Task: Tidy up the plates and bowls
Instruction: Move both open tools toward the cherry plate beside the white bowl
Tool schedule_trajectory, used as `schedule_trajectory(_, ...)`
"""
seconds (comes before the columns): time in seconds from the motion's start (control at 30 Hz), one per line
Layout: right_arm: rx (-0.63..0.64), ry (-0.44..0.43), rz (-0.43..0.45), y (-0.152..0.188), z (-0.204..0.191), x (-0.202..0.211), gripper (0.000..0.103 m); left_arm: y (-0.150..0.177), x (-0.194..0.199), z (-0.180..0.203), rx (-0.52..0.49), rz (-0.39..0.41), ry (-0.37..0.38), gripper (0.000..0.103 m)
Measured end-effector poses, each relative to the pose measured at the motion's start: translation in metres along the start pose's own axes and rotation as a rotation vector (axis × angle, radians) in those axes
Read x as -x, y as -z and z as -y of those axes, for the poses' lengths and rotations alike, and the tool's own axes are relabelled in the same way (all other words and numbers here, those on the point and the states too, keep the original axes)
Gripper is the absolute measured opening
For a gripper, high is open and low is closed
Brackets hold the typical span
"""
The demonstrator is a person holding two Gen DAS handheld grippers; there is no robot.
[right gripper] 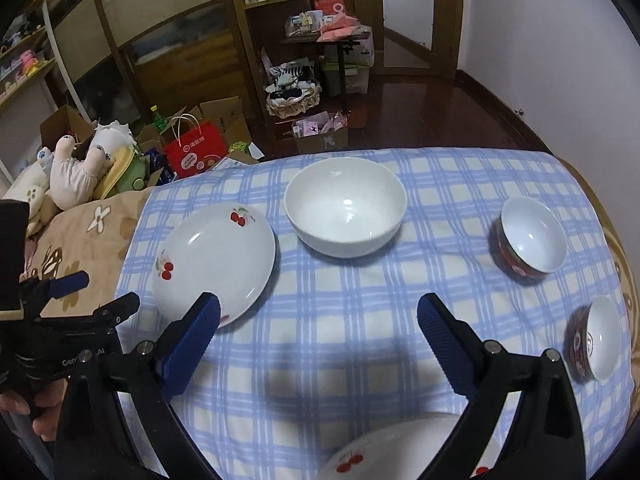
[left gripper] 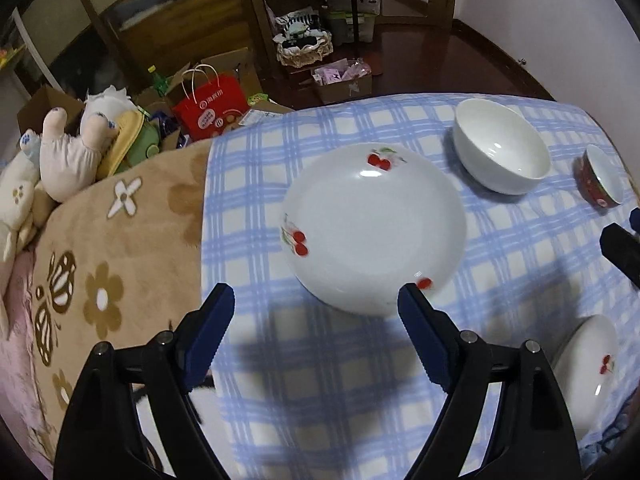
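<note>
Here, near to far:

Left gripper [left gripper: 316, 296]: jaws spread wide with nothing between the blue pads [left gripper: 208, 336]; it hangs over the checked cloth [left gripper: 320, 392] just short of the far plate's near rim. In the right wrist view it shows at the left edge [right gripper: 76, 292], held by a hand [right gripper: 40, 412].

Right gripper [right gripper: 318, 312]: jaws spread to their widest, empty, only cloth [right gripper: 320, 360] between the pads [right gripper: 188, 344].

Near plate [right gripper: 360, 456]: white with cherries, flat on the cloth at the front edge, below the right gripper; in the left wrist view it lies low on the right [left gripper: 588, 368].

Far plate [left gripper: 374, 228]: white with cherries on the rim, flat on the cloth toward its left side [right gripper: 214, 258], apart from both grippers.

White bowl [right gripper: 346, 208]: upright, just right of the far plate and a little behind it [left gripper: 502, 152].

Red bowls: two, white inside, on the right part of the cloth; the nearer [right gripper: 596, 338] tips on its side, the farther [right gripper: 530, 236] leans [left gripper: 600, 180]. They lie well apart from the plates.

Blanket [left gripper: 120, 240]: tan with flowers, under the cloth on the left.

Plush toys [left gripper: 72, 148]: past the blanket's far edge.

Red bag [left gripper: 210, 106]: on the floor behind, among cartons.
</note>
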State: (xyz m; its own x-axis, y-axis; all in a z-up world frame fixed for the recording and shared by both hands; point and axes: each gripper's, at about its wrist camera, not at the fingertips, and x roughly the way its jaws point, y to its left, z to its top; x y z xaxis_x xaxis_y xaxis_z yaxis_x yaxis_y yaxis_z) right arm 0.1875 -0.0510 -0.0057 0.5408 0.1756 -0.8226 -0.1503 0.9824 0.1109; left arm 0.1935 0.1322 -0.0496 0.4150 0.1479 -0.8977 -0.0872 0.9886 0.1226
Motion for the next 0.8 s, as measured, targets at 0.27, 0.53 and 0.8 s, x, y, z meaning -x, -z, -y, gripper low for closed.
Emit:
schedule_trajectory(0.27,-0.009,-0.023,-0.012,-0.008,-0.001,-0.023,0.103,-0.017,-0.009,-0.021,0.081,0.074,0.058,0.083)
schedule_trajectory(0.53,-0.016,-0.091,-0.019,-0.015,-0.013,-0.053,0.095,-0.025,-0.028,-0.029,0.091,0.091,0.057,0.083)
schedule_trajectory(0.8,0.009,-0.124,-0.039,-0.017,-0.028,-0.084,0.095,-0.031,-0.065,-0.029,0.103,0.022,0.057,0.083)
